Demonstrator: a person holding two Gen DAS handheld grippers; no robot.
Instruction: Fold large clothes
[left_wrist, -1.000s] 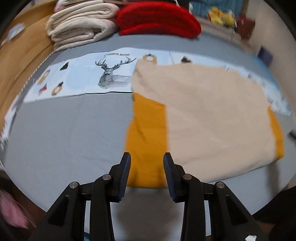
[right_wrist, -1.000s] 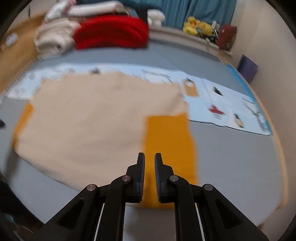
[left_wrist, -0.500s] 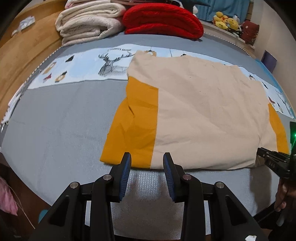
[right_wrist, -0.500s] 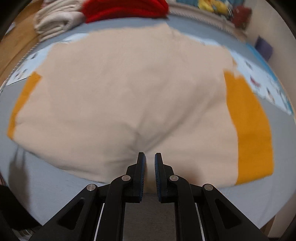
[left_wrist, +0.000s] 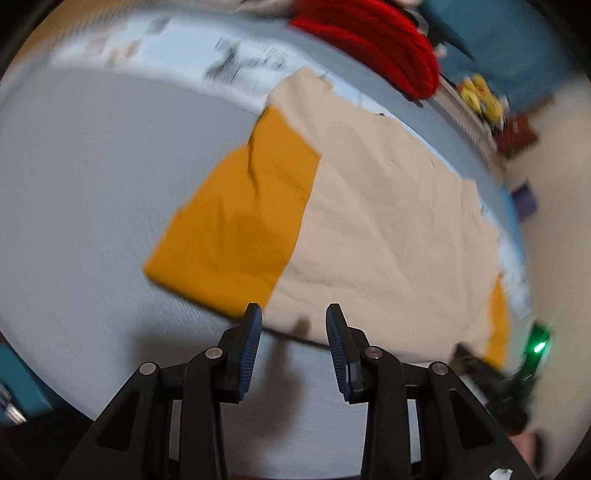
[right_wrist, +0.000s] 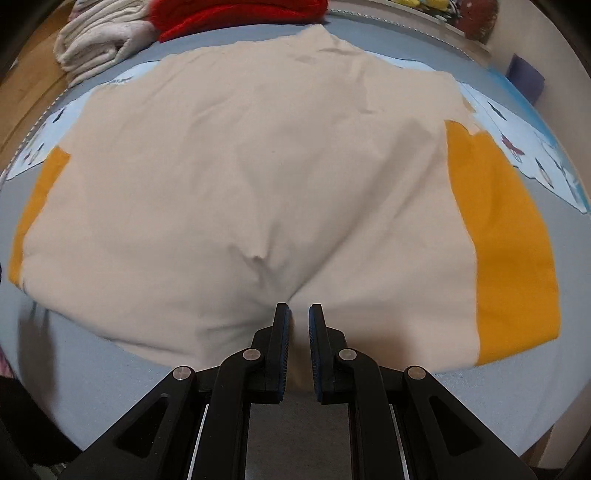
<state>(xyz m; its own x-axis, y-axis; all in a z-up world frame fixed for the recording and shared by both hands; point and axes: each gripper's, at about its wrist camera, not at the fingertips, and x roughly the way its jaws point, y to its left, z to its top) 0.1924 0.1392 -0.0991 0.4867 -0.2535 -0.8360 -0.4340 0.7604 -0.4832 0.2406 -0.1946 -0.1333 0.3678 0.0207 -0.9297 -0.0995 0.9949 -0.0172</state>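
Observation:
A large beige garment (right_wrist: 258, 166) with orange sleeves lies flat on the grey bed (right_wrist: 517, 398). My right gripper (right_wrist: 297, 321) points down at the middle of its near hem. Its jaws stand a narrow gap apart, with beige cloth showing in the gap and creases running up to the tips. In the blurred left wrist view, my left gripper (left_wrist: 293, 325) hangs open over the near hem, where the orange sleeve (left_wrist: 236, 229) meets the beige body (left_wrist: 388, 221). Nothing is between its fingers. The other gripper shows there as a dark blur (left_wrist: 480, 365) beside a green light.
A red blanket (right_wrist: 236, 14) and folded cream blankets (right_wrist: 99, 44) are stacked at the bed's far end. A light blue printed strip (right_wrist: 535, 155) runs under the garment's far edge. Yellow toys (left_wrist: 484, 99) sit on the back ledge. Wooden floor (right_wrist: 22, 92) borders the left.
The left gripper has sunk toward the near hem and rolled, tilting its view. The right gripper swept from the right sleeve to the middle hem, then stayed; the cloth now puckers at its tips.

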